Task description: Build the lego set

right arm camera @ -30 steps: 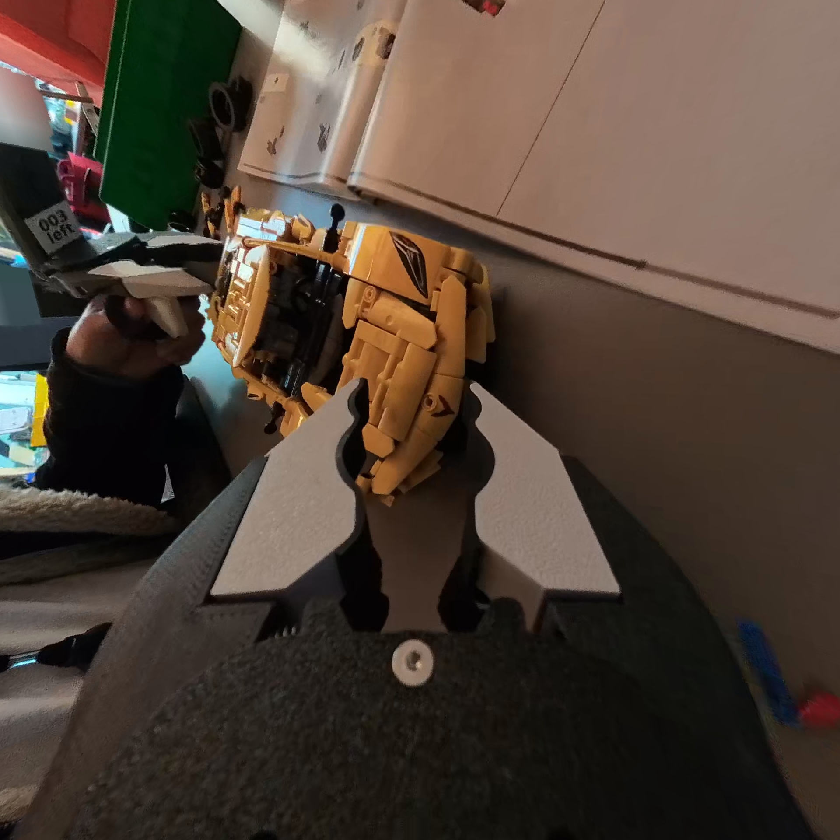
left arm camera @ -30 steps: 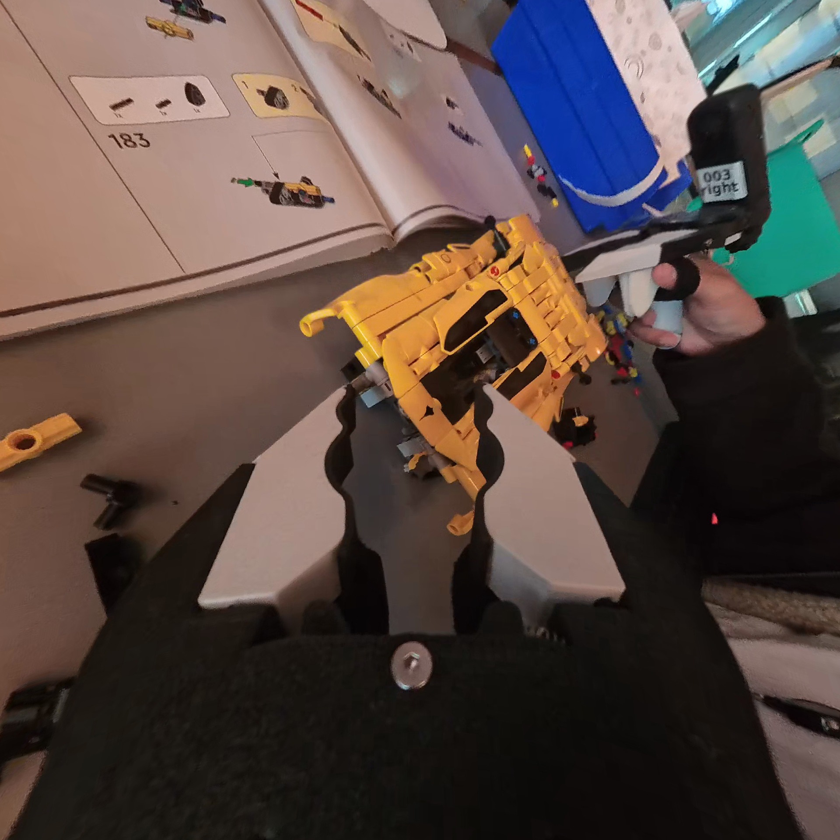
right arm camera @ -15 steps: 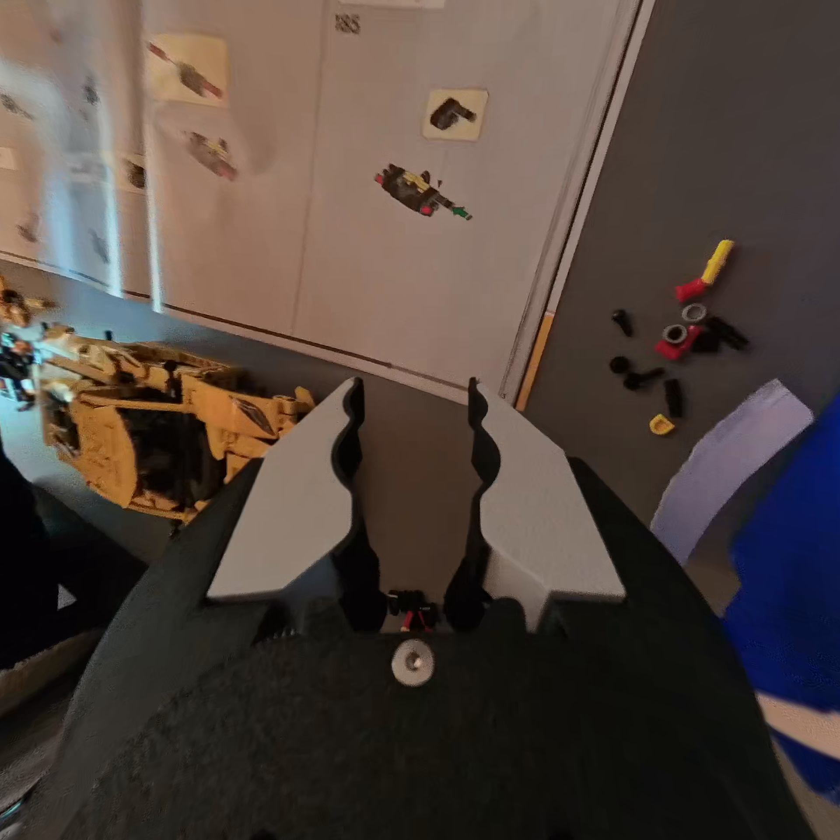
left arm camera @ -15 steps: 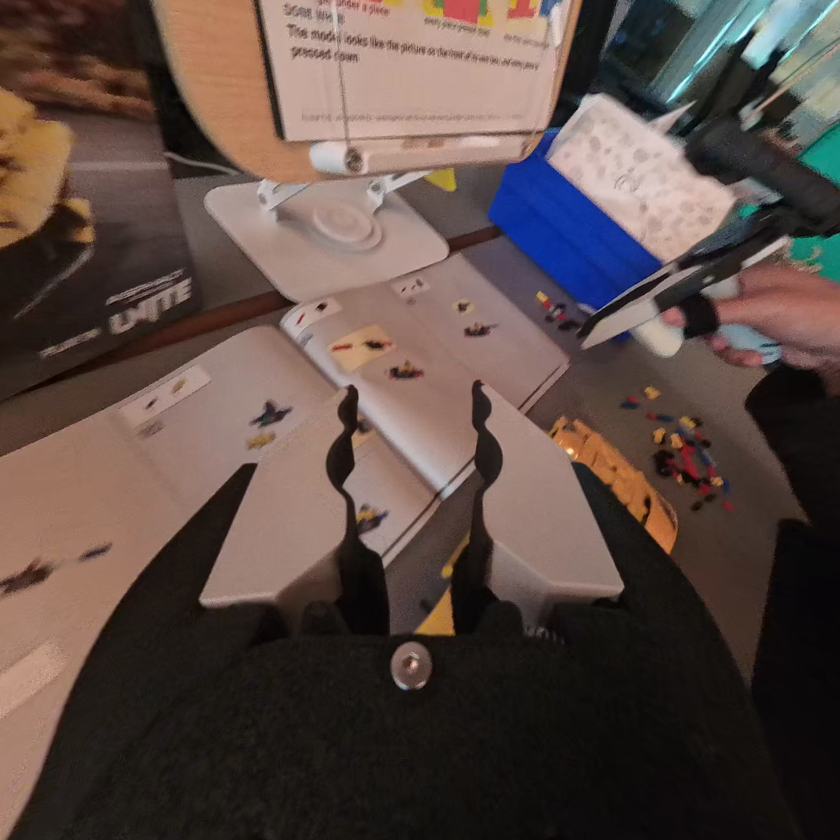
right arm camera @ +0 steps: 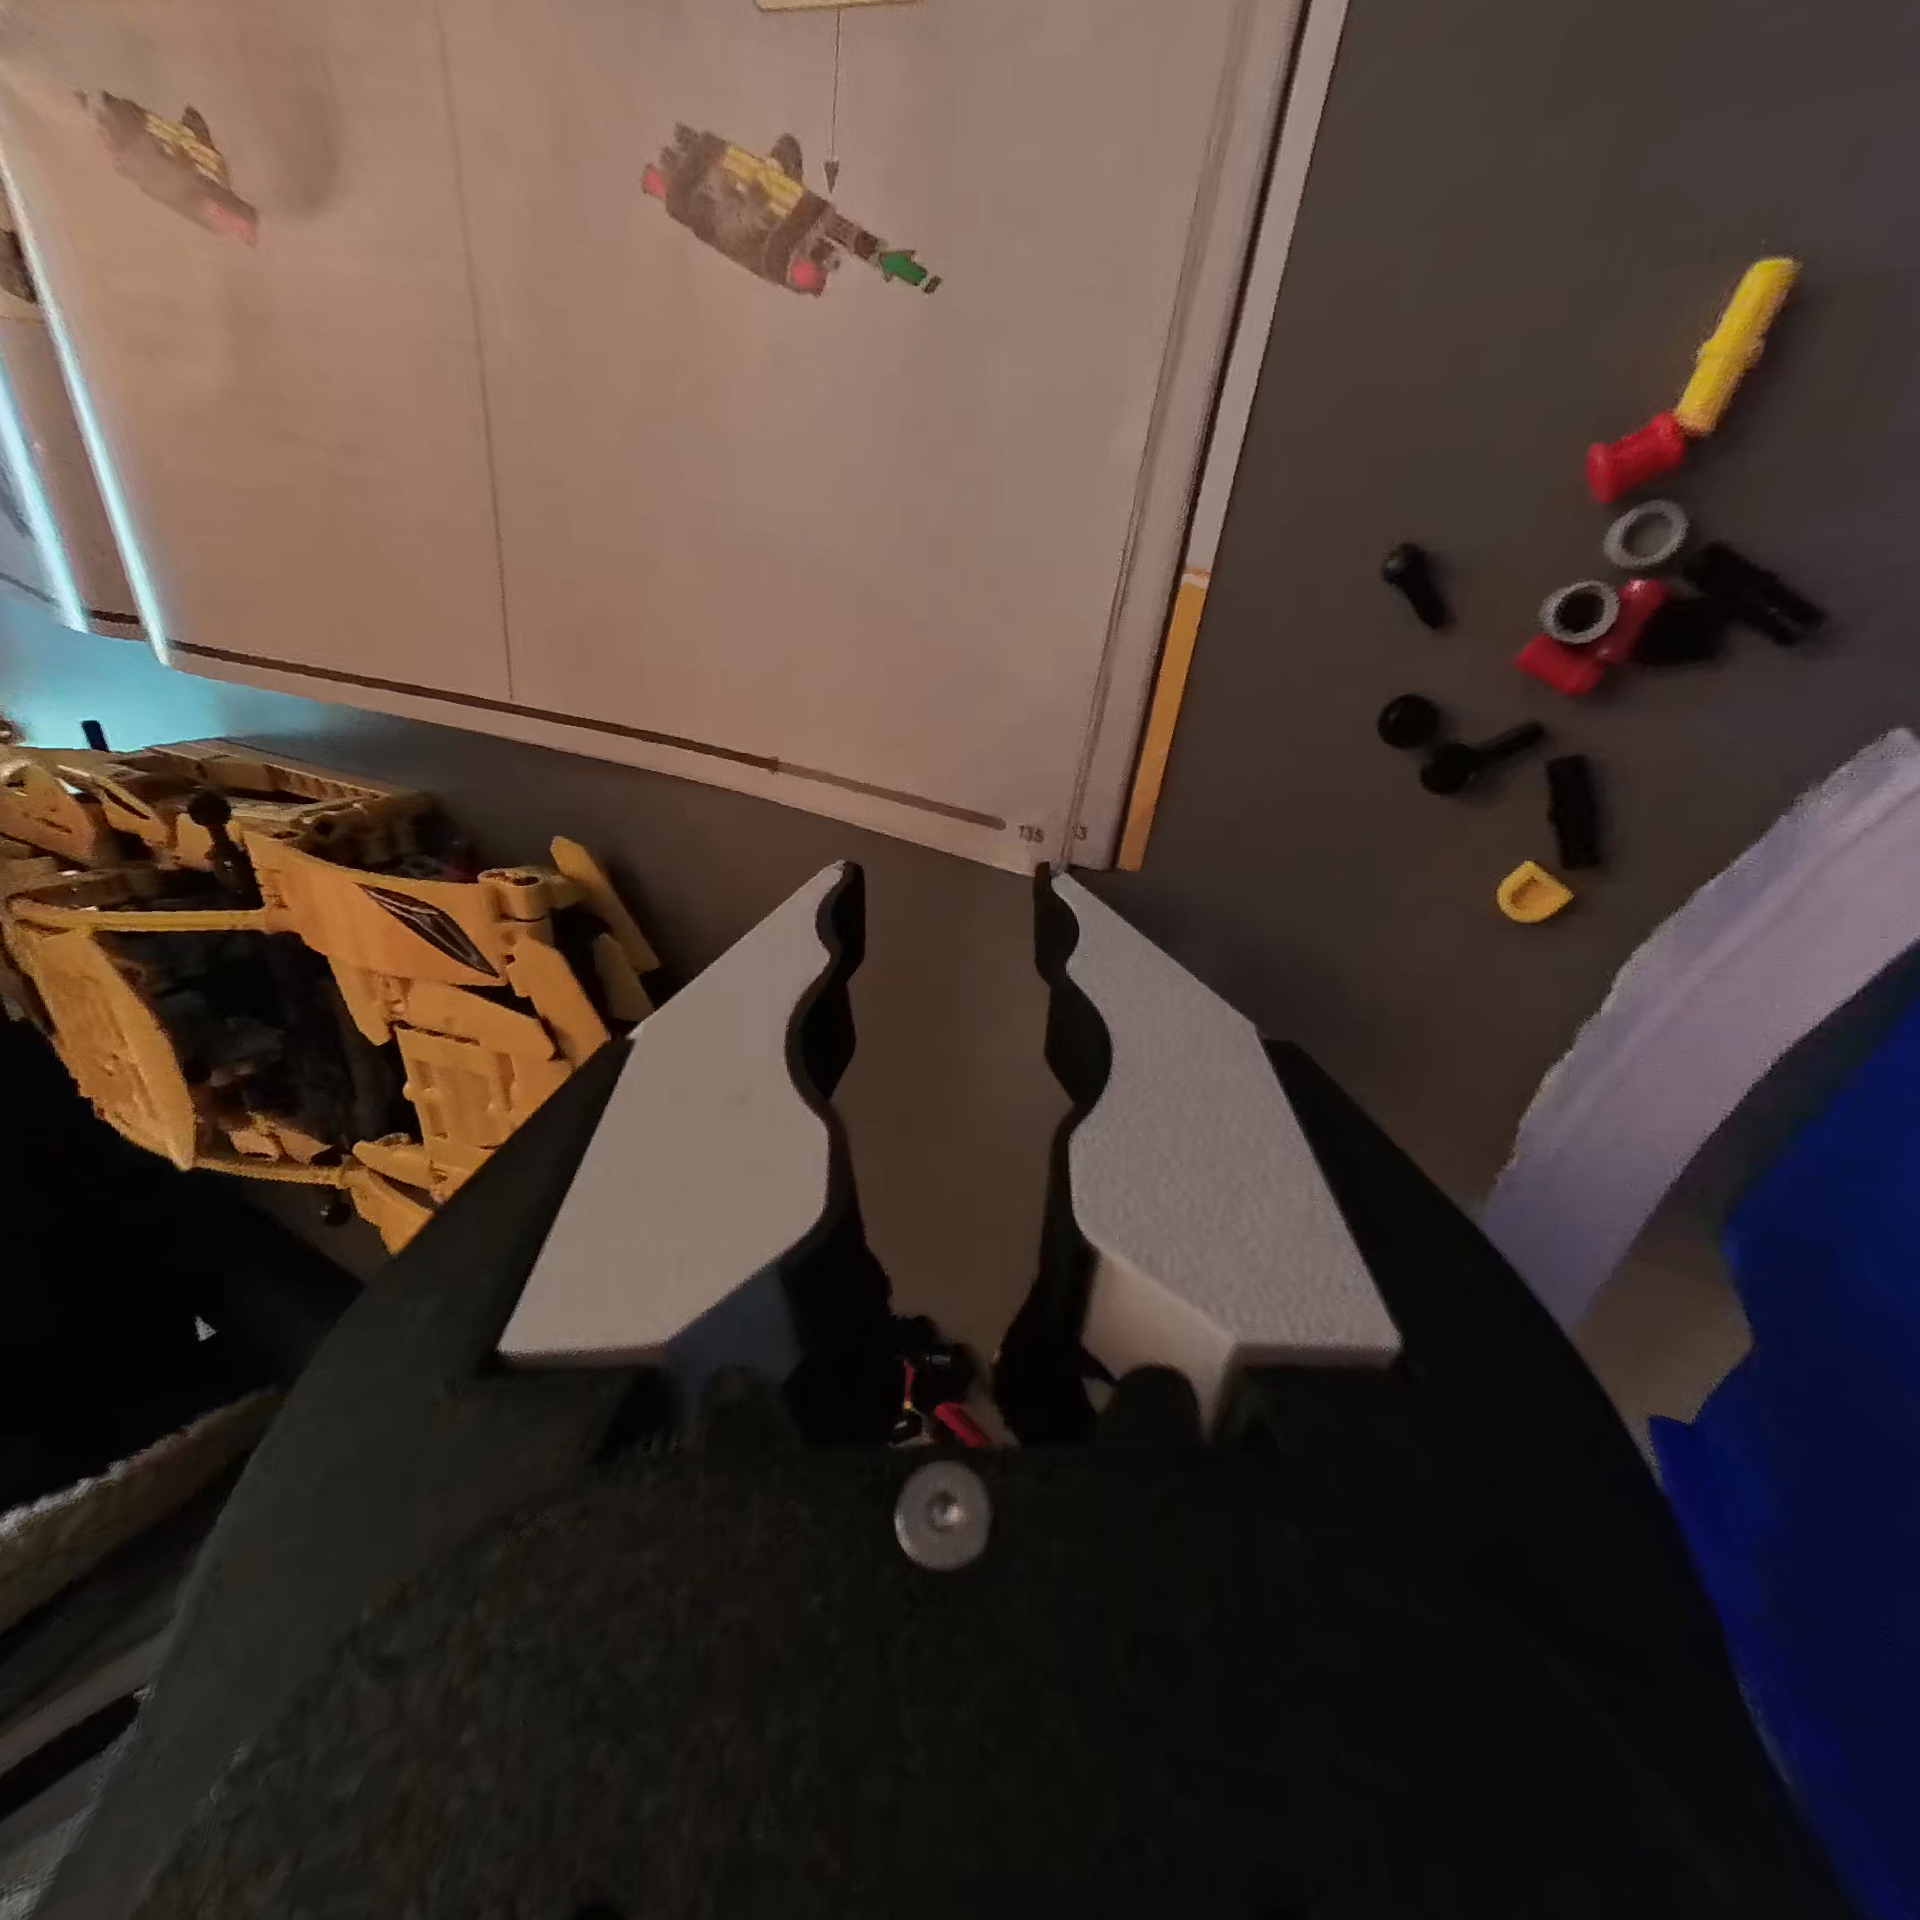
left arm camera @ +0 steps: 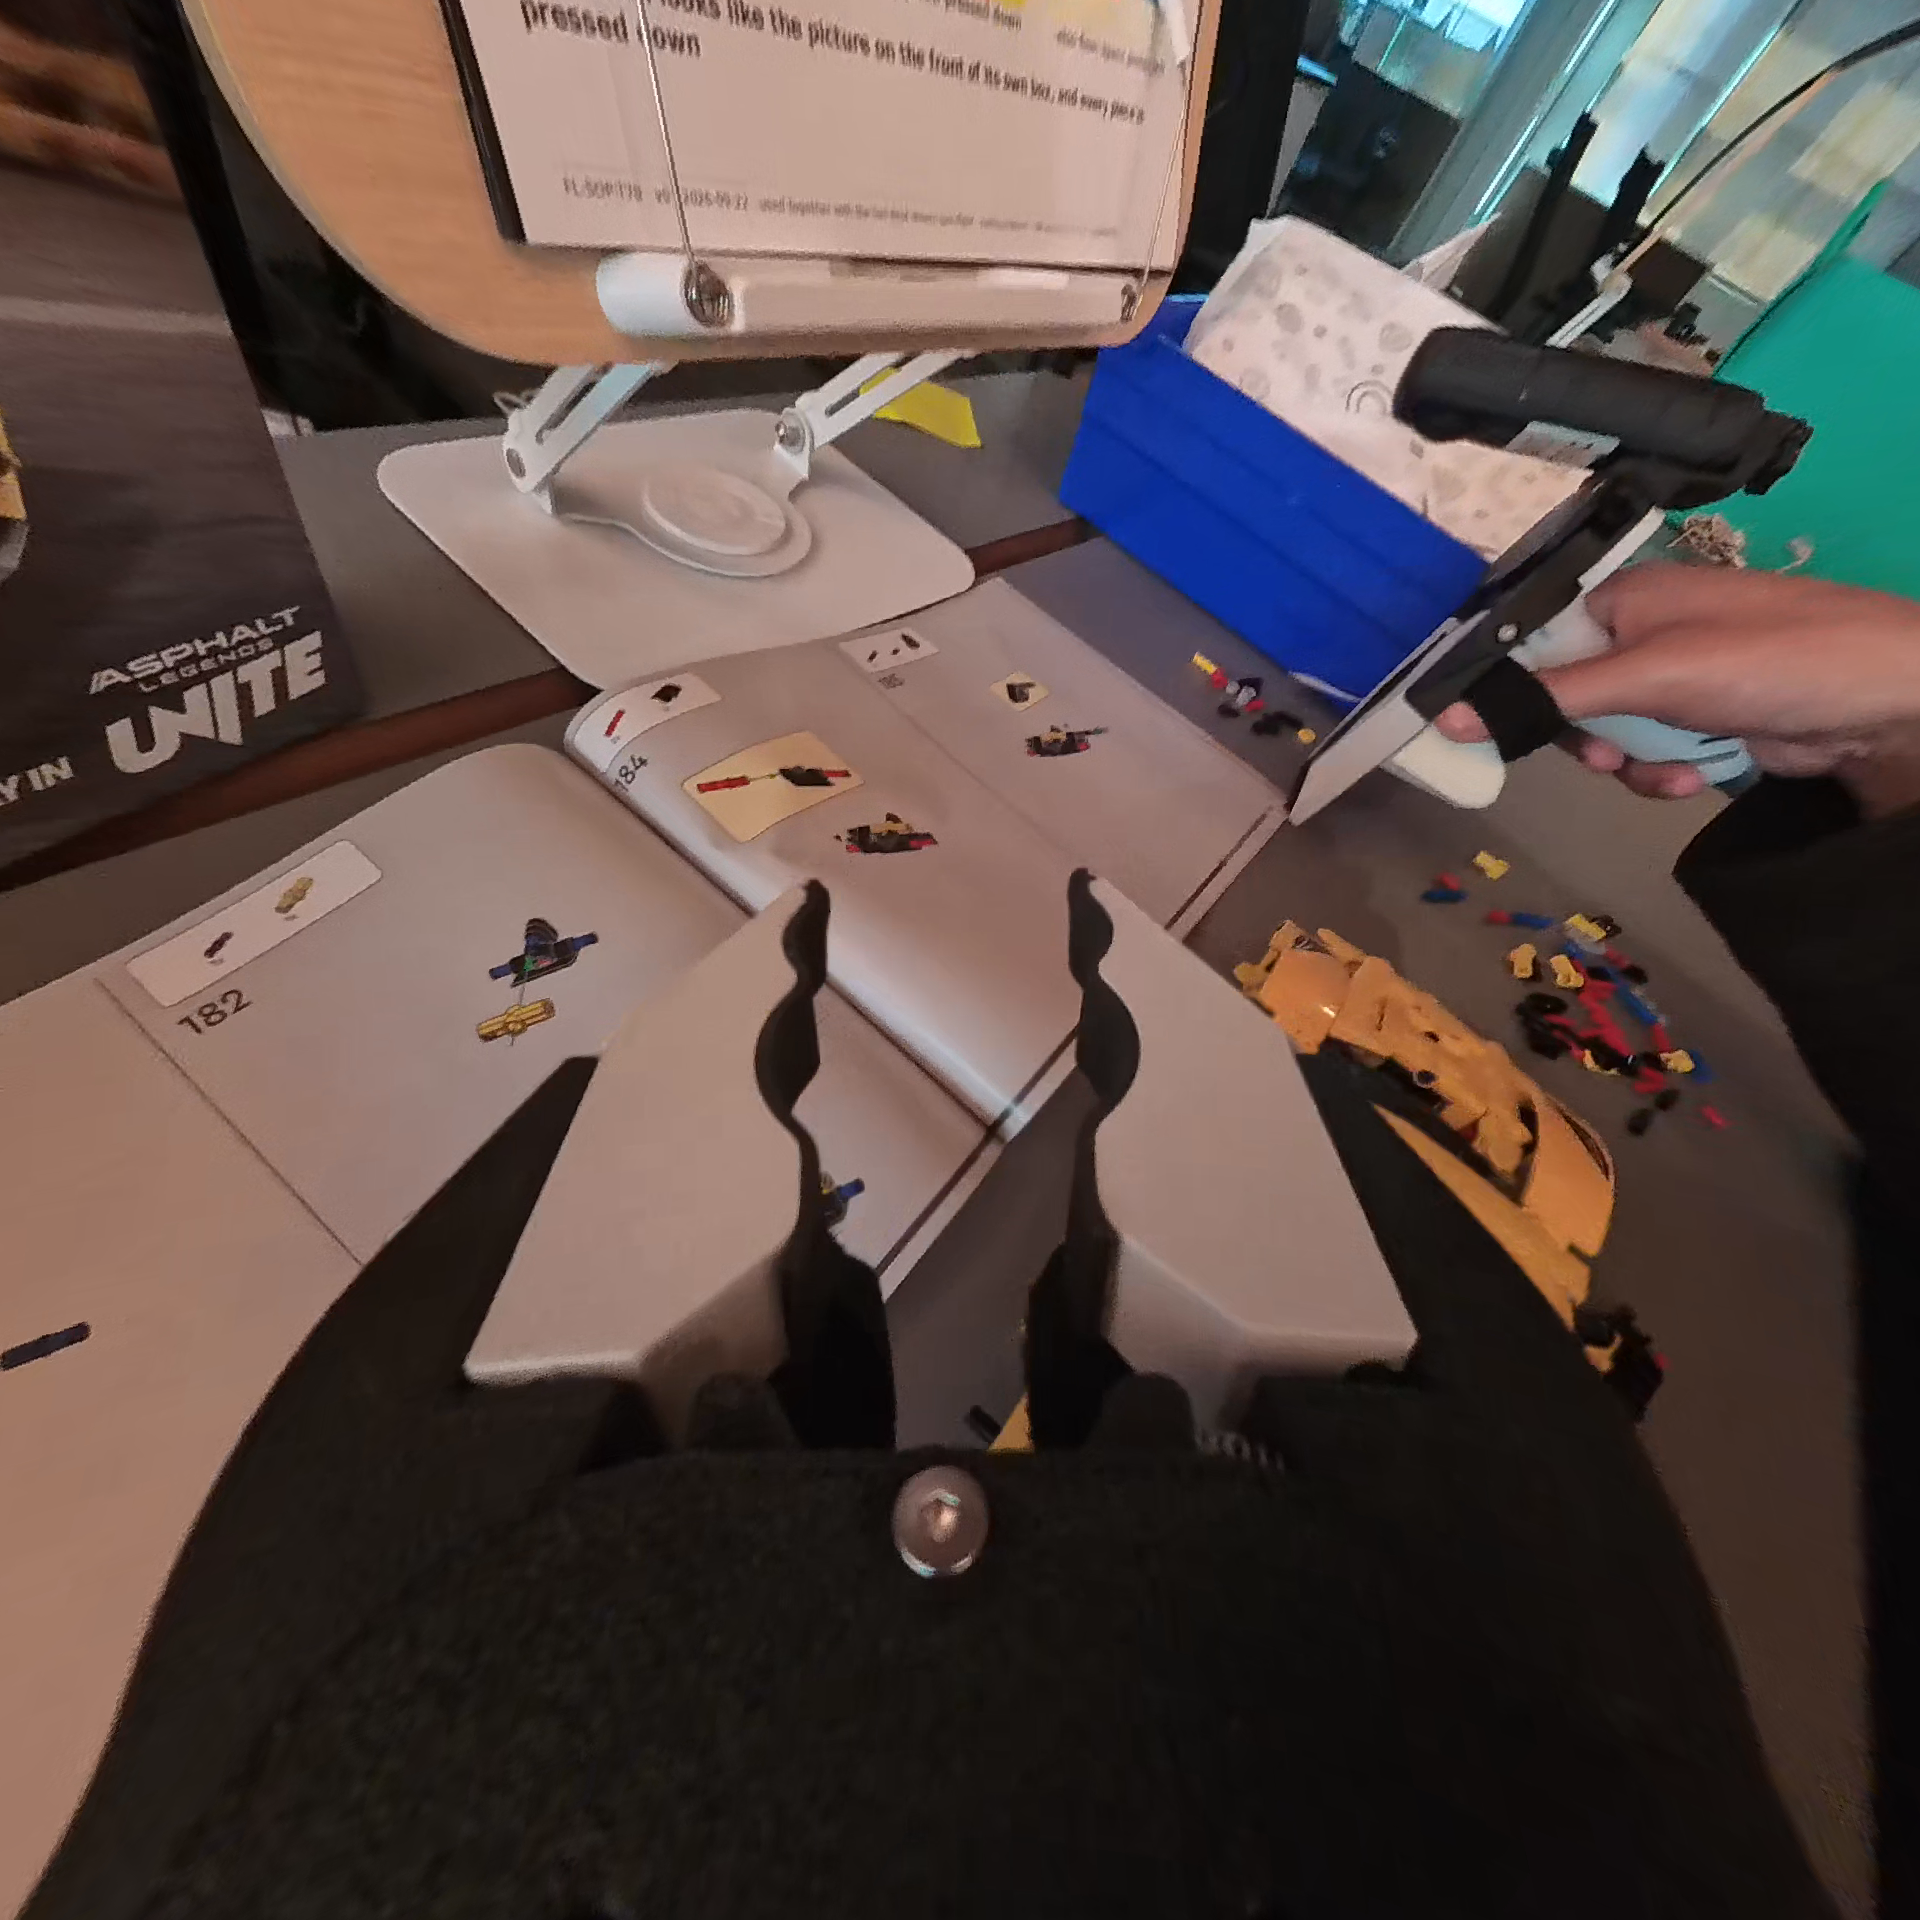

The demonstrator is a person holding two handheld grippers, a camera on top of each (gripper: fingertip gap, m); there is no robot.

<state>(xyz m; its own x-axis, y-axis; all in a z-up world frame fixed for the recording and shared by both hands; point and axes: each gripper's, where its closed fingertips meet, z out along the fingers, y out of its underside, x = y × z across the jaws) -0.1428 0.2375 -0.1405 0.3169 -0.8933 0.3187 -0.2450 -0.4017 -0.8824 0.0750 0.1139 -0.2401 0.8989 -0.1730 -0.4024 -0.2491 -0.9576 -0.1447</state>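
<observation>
Both grippers have lifted off the yellow lego car [left arm camera: 1455, 1081], which now lies on the grey table [right arm camera: 1403, 260] by the instruction booklet's [left arm camera: 935, 790] near edge. Left gripper [left arm camera: 940, 904] spread, empty; right gripper [right arm camera: 945, 883] likewise (loose pieces [right arm camera: 1579, 623] beyond).

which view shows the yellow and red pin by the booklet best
The right wrist view: the yellow and red pin lies large and unobstructed on the grey table, beside grey rings and black pegs. The left wrist view shows that cluster only as tiny specks near the blue bin; there I cannot pick out the pin.
</observation>
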